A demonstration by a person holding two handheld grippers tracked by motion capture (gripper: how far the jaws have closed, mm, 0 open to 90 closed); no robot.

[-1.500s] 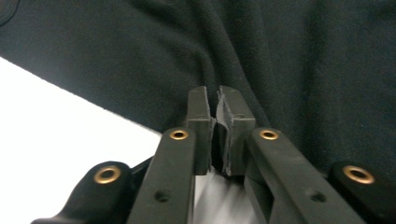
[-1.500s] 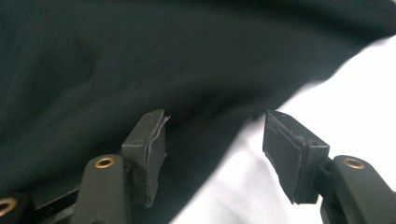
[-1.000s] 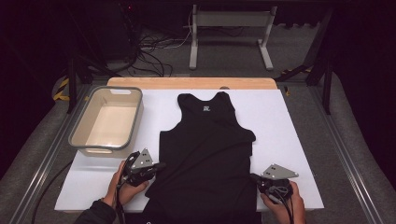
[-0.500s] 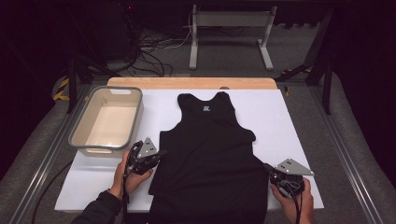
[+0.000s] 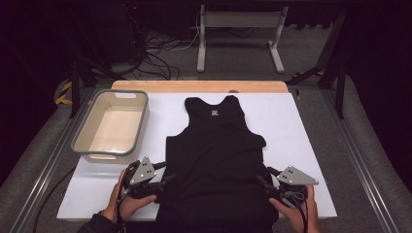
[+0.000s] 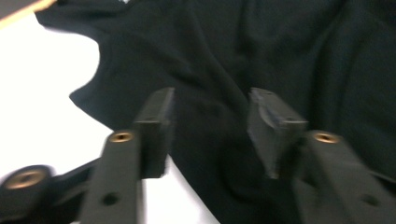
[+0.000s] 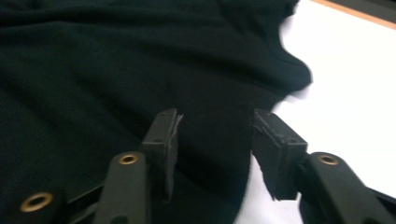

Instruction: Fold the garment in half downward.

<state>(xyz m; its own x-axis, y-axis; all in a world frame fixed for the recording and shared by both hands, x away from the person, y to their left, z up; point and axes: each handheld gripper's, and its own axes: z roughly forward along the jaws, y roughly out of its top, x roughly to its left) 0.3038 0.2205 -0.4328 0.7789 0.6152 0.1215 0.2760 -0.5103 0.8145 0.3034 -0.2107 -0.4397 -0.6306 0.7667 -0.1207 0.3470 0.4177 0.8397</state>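
You have one black tank top [image 5: 217,160], one grey tub [image 5: 111,125], and two grippers: left gripper [image 5: 167,174], right gripper [image 5: 265,177].

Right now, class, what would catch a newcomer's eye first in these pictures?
A black tank top lies spread flat mid-table on the white board. The left gripper and right gripper, jaws open, sit at its lower side edges. A grey bin stands left of it, apart.
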